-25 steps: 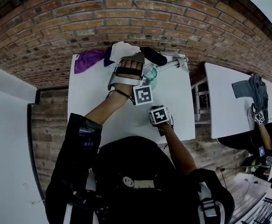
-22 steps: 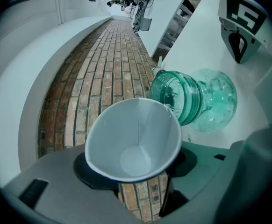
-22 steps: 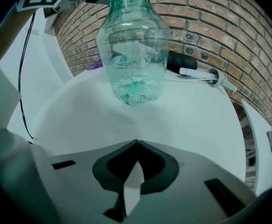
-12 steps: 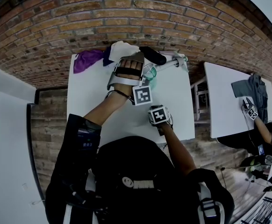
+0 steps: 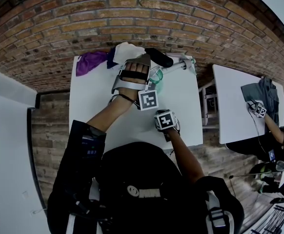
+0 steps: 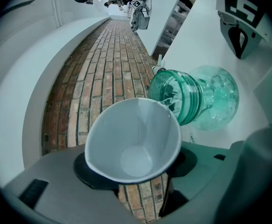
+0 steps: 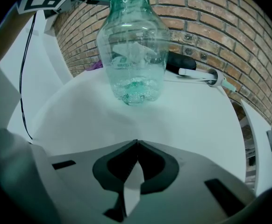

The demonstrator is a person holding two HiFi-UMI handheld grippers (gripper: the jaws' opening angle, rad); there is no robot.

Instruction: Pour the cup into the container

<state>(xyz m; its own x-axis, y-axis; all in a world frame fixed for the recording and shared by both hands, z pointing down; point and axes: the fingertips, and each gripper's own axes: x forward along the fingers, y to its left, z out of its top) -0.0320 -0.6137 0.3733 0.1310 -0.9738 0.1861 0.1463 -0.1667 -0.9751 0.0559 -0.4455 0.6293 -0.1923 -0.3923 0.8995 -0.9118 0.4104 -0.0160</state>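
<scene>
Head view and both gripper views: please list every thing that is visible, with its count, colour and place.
paper cup: 1, white, in the left gripper, tipped to the bottle's mouth
bottle: 1, clear green, upright on the table
table: 1, white, in front of the person
purple cloth: 1, far left corner of the table
white cloth: 1, far edge, beside the purple cloth
black object: 1, far edge, too small to identify
white tube: 1, green tip, lying behind the bottle
second table: 1, white, at the right
grey cloth: 1, on the second table
left gripper: 1, grey, shut on the paper cup
right gripper: 1, grey, shut, empty, over the table's near side
</scene>
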